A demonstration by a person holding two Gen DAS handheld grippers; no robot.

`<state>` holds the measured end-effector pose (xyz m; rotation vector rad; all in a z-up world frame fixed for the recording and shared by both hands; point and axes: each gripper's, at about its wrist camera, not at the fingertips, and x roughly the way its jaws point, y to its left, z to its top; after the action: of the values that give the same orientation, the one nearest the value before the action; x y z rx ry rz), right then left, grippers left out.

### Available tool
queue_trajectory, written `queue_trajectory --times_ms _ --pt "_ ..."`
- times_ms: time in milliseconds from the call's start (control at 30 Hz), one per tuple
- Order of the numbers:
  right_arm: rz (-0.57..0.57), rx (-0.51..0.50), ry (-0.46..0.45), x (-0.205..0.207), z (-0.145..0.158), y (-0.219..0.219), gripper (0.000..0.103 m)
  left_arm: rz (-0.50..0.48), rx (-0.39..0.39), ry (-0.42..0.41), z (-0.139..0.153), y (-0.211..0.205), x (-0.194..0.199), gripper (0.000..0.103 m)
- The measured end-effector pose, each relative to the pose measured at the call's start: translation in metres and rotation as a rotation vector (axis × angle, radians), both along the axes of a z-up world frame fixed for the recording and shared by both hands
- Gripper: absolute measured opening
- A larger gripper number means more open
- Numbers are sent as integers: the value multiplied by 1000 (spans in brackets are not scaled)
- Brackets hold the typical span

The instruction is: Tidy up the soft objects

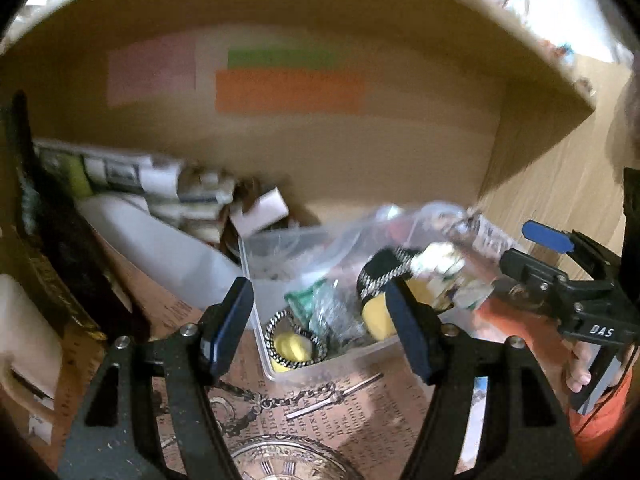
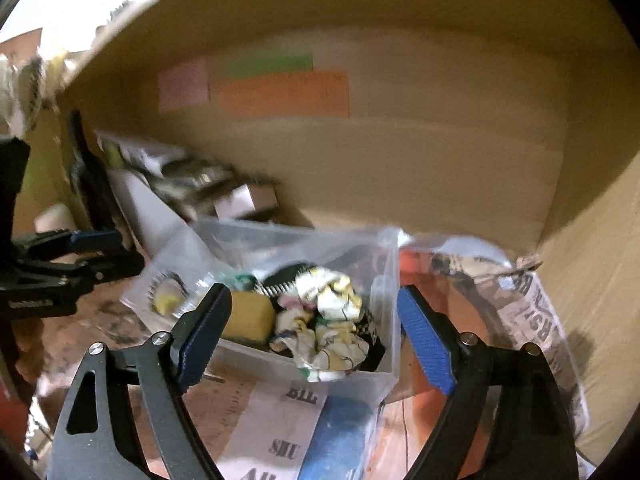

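Observation:
A clear plastic bin sits inside a large cardboard box. It holds soft items: a yellow sponge, a yellow piece ringed with black-and-white trim, a crumpled printed cloth and a green piece. My left gripper is open above the bin's near side. My right gripper is open over the bin and shows at the right of the left wrist view. Both are empty.
The cardboard box wall carries pink, green and orange labels. Rolled papers, a white sheet and a small white box lie at the left. Printed paper covers the floor. A clear bag with newsprint lies right.

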<state>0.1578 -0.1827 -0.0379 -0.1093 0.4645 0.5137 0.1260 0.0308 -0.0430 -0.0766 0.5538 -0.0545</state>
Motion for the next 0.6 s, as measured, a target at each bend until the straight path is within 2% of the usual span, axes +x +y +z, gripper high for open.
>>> queue_trajectory --times_ms 267,333,500,600 --pt "12 80 -137 -51 42 -13 84 -3 -20 -166 38 -7 -53 80" --pt "14 93 -159 -61 47 -15 86 1 -20 -200 44 -10 -67 86" --pt "14 96 -206 -80 52 -14 102 36 16 -274 54 -16 -96 96" --pt "10 105 -219 -88 54 -13 103 52 33 -305 57 -19 -109 101"
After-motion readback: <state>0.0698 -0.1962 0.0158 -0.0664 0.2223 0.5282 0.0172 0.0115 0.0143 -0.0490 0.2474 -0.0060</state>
